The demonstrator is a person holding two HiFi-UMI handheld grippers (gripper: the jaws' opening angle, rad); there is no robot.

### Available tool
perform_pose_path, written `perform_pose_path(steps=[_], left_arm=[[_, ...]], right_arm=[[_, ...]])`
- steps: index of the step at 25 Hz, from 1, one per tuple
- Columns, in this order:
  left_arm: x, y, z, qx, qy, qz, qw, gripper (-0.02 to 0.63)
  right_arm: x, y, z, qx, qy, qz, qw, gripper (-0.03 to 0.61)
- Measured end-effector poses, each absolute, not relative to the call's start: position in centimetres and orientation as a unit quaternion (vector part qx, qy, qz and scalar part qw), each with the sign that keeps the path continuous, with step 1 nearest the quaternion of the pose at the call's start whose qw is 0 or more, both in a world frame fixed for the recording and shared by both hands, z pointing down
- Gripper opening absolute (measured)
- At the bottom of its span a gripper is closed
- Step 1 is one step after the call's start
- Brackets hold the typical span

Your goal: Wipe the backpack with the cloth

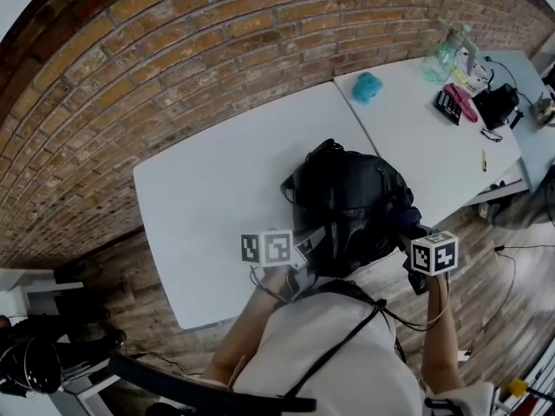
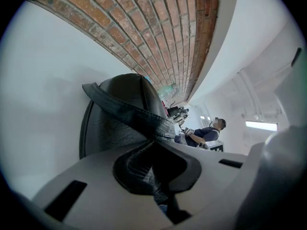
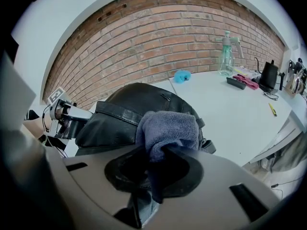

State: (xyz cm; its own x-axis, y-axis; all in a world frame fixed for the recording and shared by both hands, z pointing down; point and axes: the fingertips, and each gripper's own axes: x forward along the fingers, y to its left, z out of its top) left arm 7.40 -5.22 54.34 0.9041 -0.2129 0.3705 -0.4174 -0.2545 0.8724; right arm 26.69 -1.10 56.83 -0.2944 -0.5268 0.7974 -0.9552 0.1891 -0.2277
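A black leather backpack [image 1: 347, 199] lies near the front edge of the white table [image 1: 217, 189]. My left gripper [image 1: 309, 244] is at its near left side, shut on a black strap [image 2: 139, 114] of the backpack [image 2: 120, 99]. At the bag's near right side, my right gripper [image 1: 416, 232] is shut on a blue-grey cloth [image 3: 168, 127]. The bunched cloth sticks out past the jaws and rests against the backpack [image 3: 134, 107]. In the right gripper view the left gripper [image 3: 64, 113] shows at the bag's far side.
A second white table [image 1: 416, 128] adjoins on the right. It holds a teal cloth [image 1: 368, 86], a spray bottle [image 1: 442, 57], a black tray with a pink item [image 1: 453, 104] and a black device [image 1: 496, 104]. A brick wall [image 1: 173, 68] runs behind. A person [image 2: 204, 134] sits far off.
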Motion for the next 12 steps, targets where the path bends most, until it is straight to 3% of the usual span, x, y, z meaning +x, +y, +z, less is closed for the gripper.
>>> perform_pose_path(steps=[12], left_arm=[[7.6, -5.2, 54.3, 0.787, -0.2, 0.089, 0.577, 0.003]], right_arm=[[26.5, 1.0, 57.1, 0.509, -0.711, 0.389, 0.29, 0.077]])
